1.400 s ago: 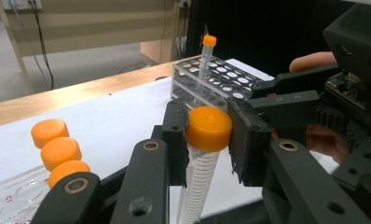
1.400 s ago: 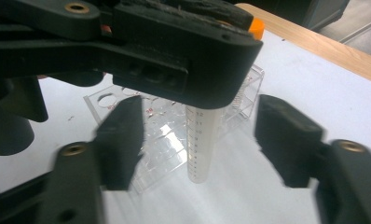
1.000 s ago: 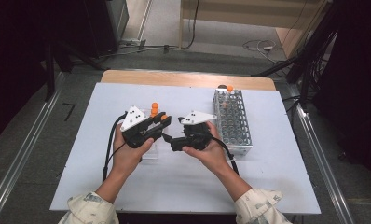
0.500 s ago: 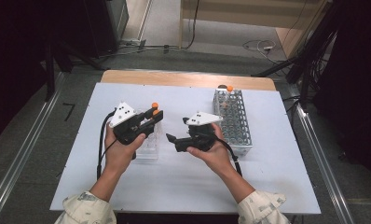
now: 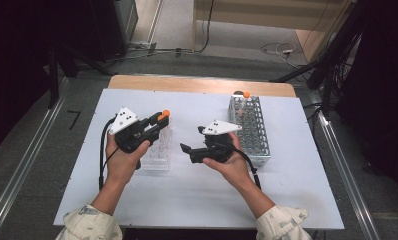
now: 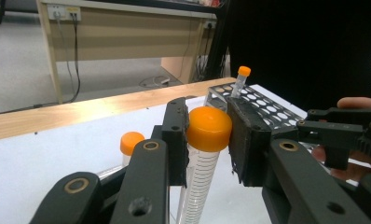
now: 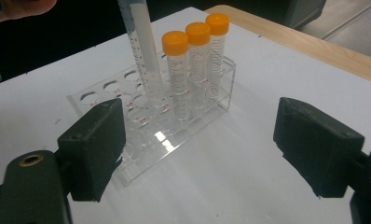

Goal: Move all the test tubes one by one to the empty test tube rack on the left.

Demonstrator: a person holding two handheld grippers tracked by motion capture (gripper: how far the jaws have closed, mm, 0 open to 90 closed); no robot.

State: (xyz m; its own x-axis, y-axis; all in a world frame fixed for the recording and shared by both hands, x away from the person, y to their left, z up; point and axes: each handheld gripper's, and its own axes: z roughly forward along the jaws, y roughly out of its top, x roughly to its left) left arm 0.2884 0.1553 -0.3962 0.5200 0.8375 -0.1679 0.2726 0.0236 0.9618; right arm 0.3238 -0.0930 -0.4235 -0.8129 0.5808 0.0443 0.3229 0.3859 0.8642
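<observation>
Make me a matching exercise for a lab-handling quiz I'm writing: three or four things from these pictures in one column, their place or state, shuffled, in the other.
Things:
1. left hand-held gripper
2. right hand-held gripper
3. clear plastic rack
4. metal mesh rack

Places or states:
A. holds one small orange-capped tube at its far end
B. jaws wide apart, nothing between them
C. three orange-capped tubes stand in a row at one end
D. shut on an orange-capped tube just under its cap

Pairs: 1-D, 2-B, 3-C, 4-A
</observation>
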